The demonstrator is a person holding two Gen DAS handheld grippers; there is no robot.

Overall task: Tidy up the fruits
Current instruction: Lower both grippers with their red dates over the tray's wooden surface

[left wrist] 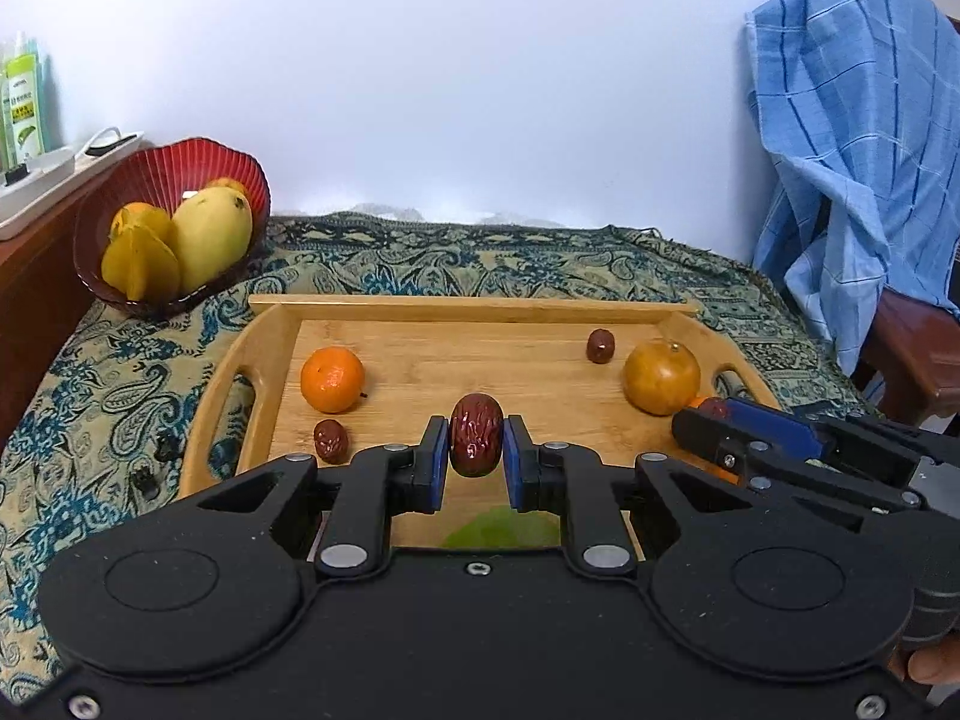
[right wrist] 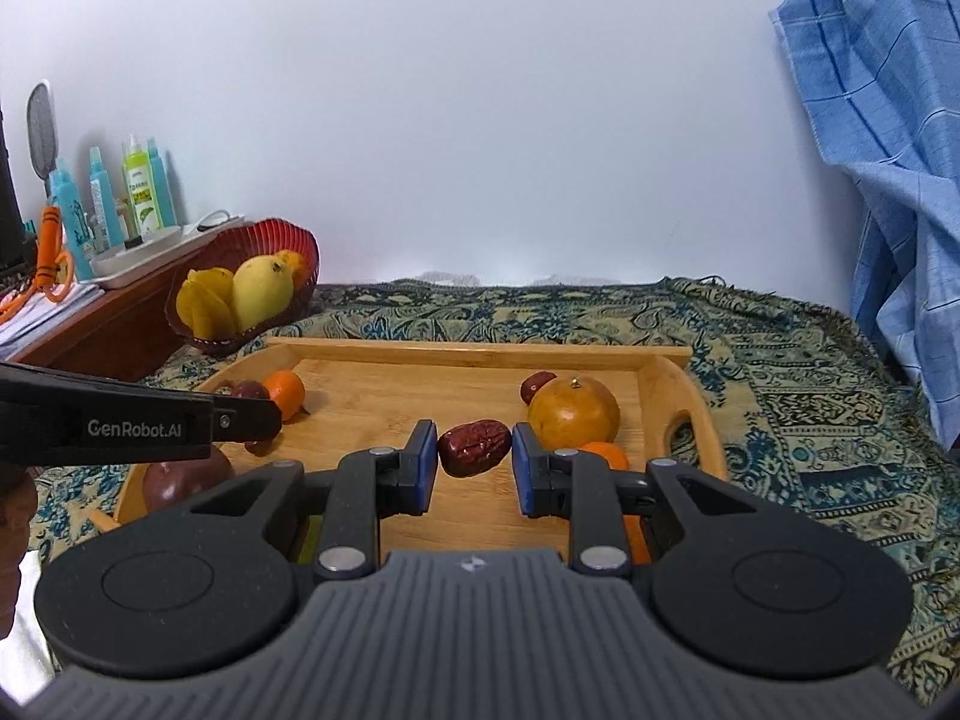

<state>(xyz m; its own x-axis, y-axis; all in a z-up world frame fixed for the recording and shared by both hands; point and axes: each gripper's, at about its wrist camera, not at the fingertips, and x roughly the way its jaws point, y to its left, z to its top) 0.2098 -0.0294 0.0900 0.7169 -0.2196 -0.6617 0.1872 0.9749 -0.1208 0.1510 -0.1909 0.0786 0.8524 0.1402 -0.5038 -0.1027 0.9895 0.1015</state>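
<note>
Left claw (left wrist: 476, 443) is closed on a dark red date (left wrist: 476, 441); its two blue pads press the fruit from both sides and hold it upright above the wooden tray (left wrist: 468, 307). Right claw (right wrist: 474, 450) has a second date (right wrist: 474, 447) lying sideways between its blue pads. The left pad seems to touch this date, but a thin gap shows at the right pad, so I cannot tell if it really grips.

On the tray, in the left wrist view, a small orange (left wrist: 332, 378) lies at the left, with a small date (left wrist: 330, 440) just in front of it. Near the back right lies another small date (left wrist: 600, 345), and beside it a large brownish-orange round fruit (left wrist: 662, 377). In the right wrist view, a dark red apple (right wrist: 186, 483) lies at the near left corner of the tray, partly hidden by the left claw.

Behind the tray, at the left, a red bowl (left wrist: 153, 177) stands on the patterned cloth (left wrist: 108, 384). It holds a yellow mango (left wrist: 211, 237) and a star fruit (left wrist: 139, 267). A blue checked cloth (left wrist: 852, 138) hangs at the right.
</note>
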